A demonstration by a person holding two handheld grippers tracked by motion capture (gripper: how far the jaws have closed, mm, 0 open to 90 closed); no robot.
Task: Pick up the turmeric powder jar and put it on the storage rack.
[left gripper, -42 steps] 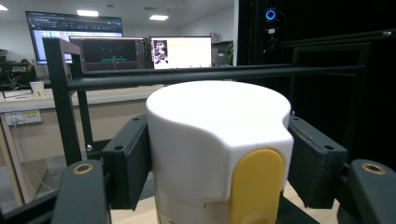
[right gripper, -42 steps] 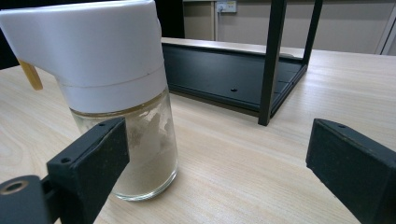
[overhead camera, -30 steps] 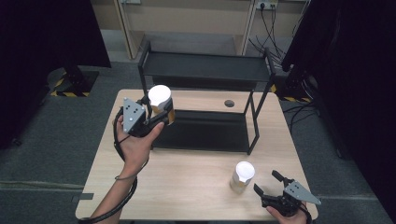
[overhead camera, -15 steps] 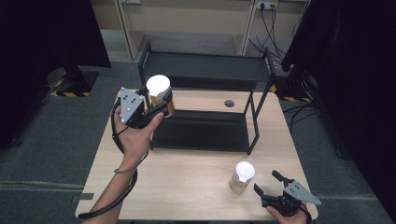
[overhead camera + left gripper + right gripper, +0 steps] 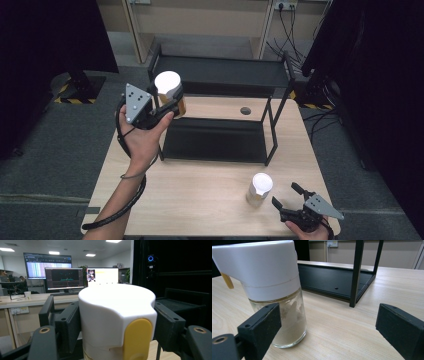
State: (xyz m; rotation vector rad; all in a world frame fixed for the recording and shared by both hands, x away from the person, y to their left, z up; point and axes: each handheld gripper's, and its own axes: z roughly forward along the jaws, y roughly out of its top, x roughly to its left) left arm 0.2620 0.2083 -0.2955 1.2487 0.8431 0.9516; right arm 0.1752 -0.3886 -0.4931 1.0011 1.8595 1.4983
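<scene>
A glass jar (image 5: pixel 167 83) with a white lid and a yellow tab (image 5: pixel 137 340) hangs in the air by the left end of the black rack. My left gripper (image 5: pixel 170 106) is shut on it, and its pads (image 5: pixel 67 326) press both sides of the lid. A second jar (image 5: pixel 259 189) of pale powder, with the same white lid, stands on the table at the front right. My right gripper (image 5: pixel 285 194) lies open just right of it. In the right gripper view this jar (image 5: pixel 274 290) stands beside the left pad (image 5: pixel 262 323), outside the wide gap of the gripper (image 5: pixel 332 327).
A black two-level rack (image 5: pixel 215 141) stands across the back middle of the wooden table (image 5: pixel 200 205), its upper shelf (image 5: pixel 220 72) behind and above the lower tray. A small round hole (image 5: pixel 245 110) sits in the tabletop under it. A cable (image 5: pixel 117 212) trails from the left gripper.
My left hand has lifted the held jar higher, beside the rack's left end. The right gripper and the second jar have kept still.
</scene>
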